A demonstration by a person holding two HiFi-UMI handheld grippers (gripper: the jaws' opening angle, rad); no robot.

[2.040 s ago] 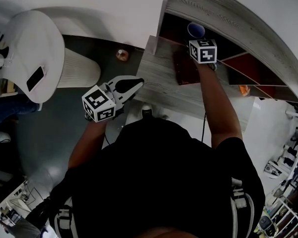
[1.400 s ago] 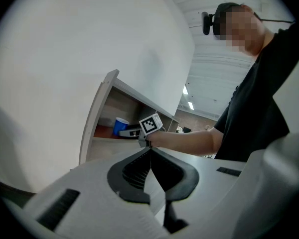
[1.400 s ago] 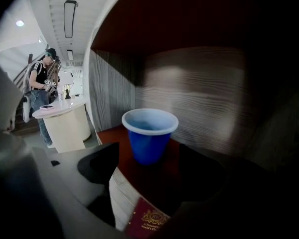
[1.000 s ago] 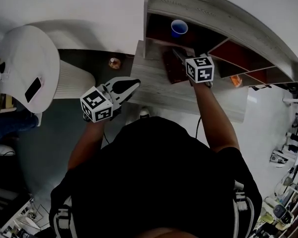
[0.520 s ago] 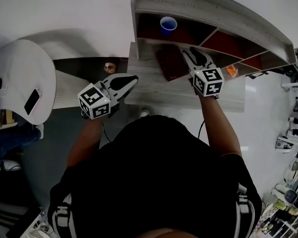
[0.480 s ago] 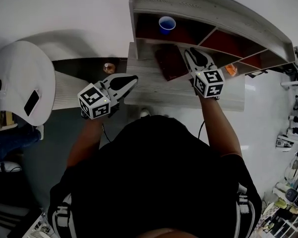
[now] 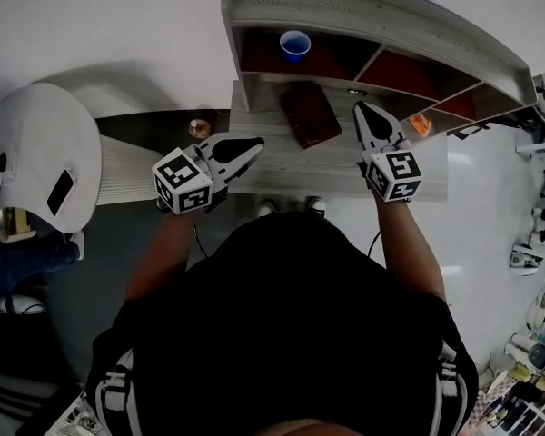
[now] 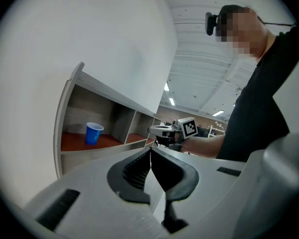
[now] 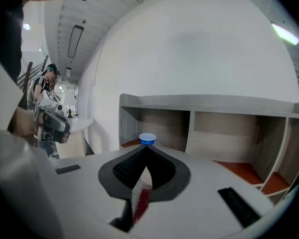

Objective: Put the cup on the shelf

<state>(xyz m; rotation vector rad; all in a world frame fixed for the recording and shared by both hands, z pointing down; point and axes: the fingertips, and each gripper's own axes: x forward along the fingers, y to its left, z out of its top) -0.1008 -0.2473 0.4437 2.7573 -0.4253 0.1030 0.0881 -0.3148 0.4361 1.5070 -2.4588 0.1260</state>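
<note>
The blue cup point(image 7: 295, 44) stands upright in the leftmost compartment of the grey wooden shelf point(image 7: 372, 12), on its red-brown floor. It also shows in the left gripper view as the cup point(image 8: 93, 133), and just beyond the jaw tips in the right gripper view as the cup point(image 9: 147, 139). My right gripper point(image 7: 361, 108) is shut and empty, back over the grey table point(image 7: 272, 166), well clear of the cup. My left gripper point(image 7: 255, 142) hangs at the table's left edge, jaws shut on nothing.
A dark red flat case point(image 7: 309, 113) lies on the table between the grippers. A small orange thing point(image 7: 421, 125) sits in a right shelf compartment. A white round table point(image 7: 45, 143) with a phone point(image 7: 59, 192) stands at the left.
The right gripper drew back from the shelf toward me and its jaws closed empty. The cup stays standing in the compartment. The left gripper barely moved.
</note>
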